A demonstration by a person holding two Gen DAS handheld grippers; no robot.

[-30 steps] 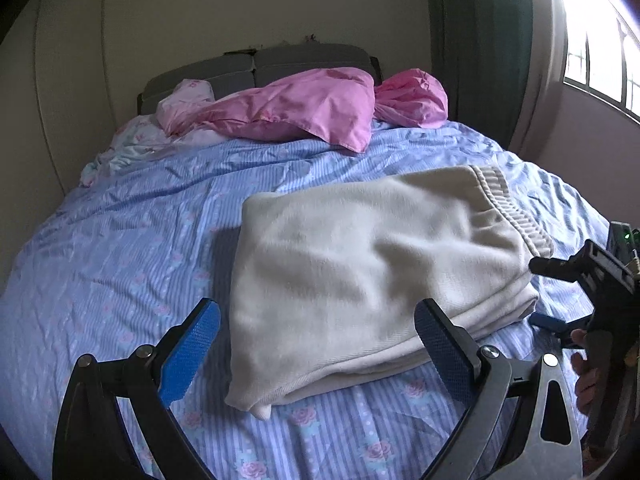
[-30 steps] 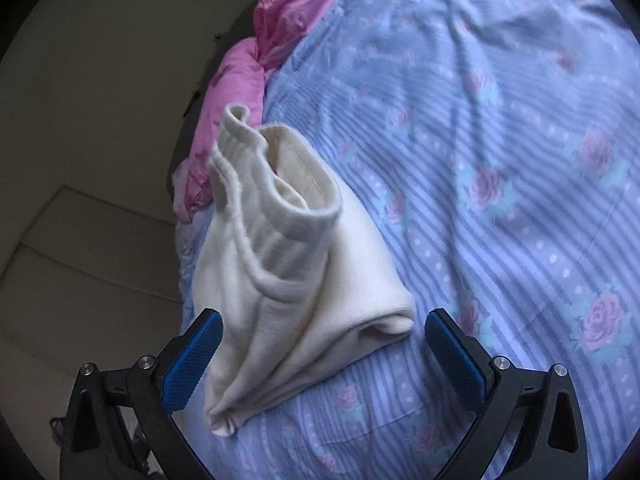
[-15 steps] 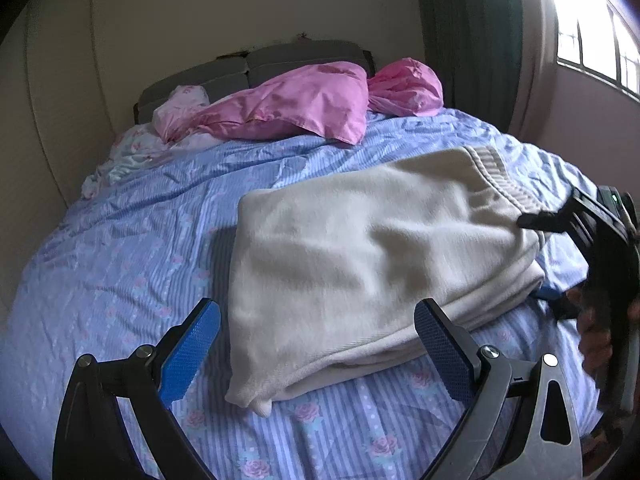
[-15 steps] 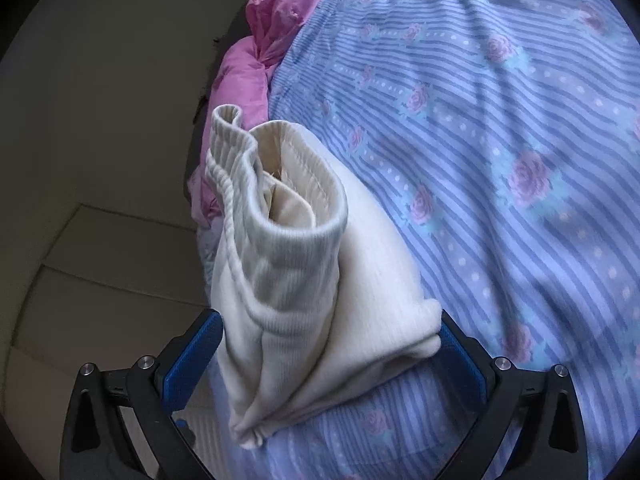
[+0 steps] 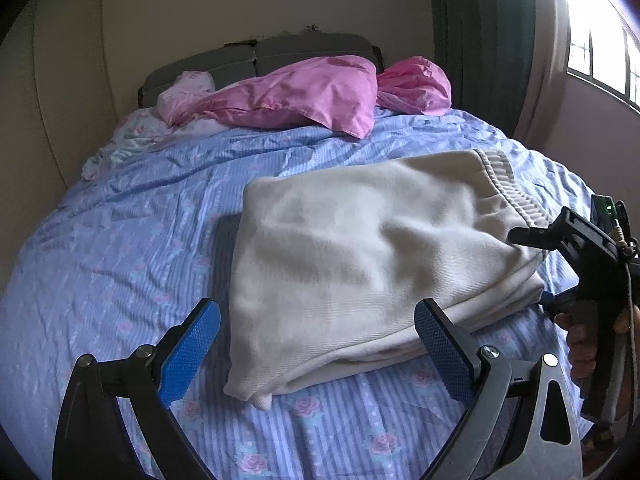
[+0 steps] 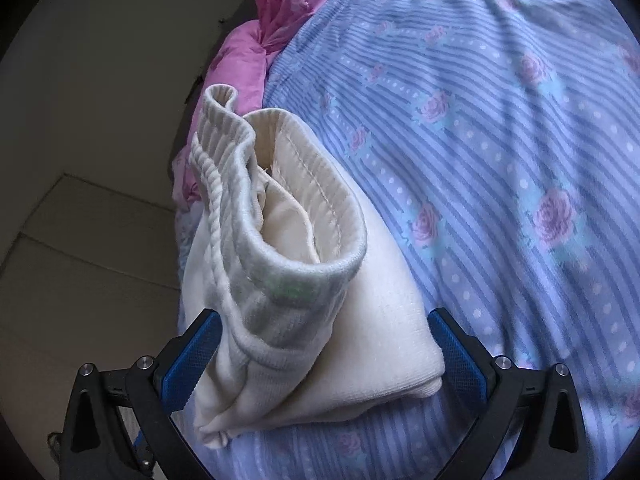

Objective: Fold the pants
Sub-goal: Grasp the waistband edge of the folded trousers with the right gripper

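Note:
Cream knit pants (image 5: 360, 264) lie folded into a thick stack on the blue striped bedsheet (image 5: 120, 248), ribbed waistband at the right end. My left gripper (image 5: 316, 352) is open and empty, hovering just in front of the stack's near edge. My right gripper (image 6: 326, 354) is open, its blue pads either side of the waistband end of the pants (image 6: 280, 280); the cloth sits between the jaws, which are not closed on it. The right gripper also shows in the left wrist view (image 5: 576, 248), at the stack's right end, held by a hand.
Pink pillows (image 5: 304, 96) and a pale floral cloth (image 5: 132, 140) lie at the head of the bed by a grey headboard (image 5: 256, 56). A window (image 5: 600, 60) and dark curtain (image 5: 480, 40) stand at right. A beige wall (image 5: 40, 120) runs along the left.
My right gripper has moved forward onto the waistband end, so the stack now sits between its open jaws. The left gripper has barely moved.

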